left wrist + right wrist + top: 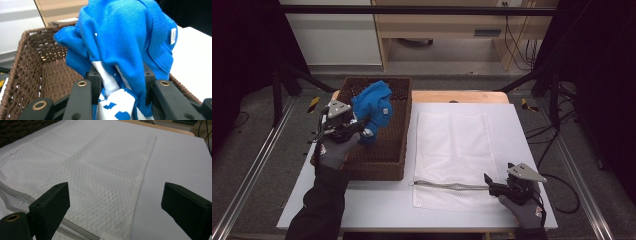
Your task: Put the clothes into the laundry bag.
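A bunched blue garment (374,107) with a white printed part hangs over the brown wicker basket (397,165). My left gripper (362,131) is shut on the garment; in the left gripper view the cloth (125,45) is pinched between the two black jaws and rises above them. A white mesh laundry bag (452,150) lies flat on the table to the right of the basket, its zipper (447,186) along the near end. My right gripper (489,182) rests at the bag's near right corner, jaws wide open over the mesh (100,175) with nothing between them.
The white table top (522,150) has free room right of the bag. A wooden strip (457,96) runs along its far edge. Metal rails flank the table, and black frame legs stand at the back.
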`<state>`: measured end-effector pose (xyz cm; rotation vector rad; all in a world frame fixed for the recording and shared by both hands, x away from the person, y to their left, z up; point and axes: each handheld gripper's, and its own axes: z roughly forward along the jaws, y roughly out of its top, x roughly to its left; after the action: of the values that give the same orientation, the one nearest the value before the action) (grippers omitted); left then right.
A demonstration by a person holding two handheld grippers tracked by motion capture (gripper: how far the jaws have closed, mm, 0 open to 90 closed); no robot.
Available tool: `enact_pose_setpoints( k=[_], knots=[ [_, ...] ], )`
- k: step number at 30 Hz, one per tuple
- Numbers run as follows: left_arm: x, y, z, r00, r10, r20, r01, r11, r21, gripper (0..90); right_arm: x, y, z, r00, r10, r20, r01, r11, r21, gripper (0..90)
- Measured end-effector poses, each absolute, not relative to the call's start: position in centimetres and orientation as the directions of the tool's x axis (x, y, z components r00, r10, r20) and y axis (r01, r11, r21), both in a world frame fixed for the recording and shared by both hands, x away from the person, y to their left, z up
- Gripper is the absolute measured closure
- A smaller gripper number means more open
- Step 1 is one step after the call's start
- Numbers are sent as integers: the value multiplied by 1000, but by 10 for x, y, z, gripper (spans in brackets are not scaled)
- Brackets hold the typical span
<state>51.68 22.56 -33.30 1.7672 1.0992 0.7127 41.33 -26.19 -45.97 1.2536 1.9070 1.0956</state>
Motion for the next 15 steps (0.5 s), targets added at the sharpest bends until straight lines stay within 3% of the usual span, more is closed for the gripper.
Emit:
enact_pose_setpoints(
  k=[15],
  knots=[
    [497,219,-293,457,889,22,292,-174,940,645,413,-262,-459,-376,926,-39,429,211,878,87]
  ],
)
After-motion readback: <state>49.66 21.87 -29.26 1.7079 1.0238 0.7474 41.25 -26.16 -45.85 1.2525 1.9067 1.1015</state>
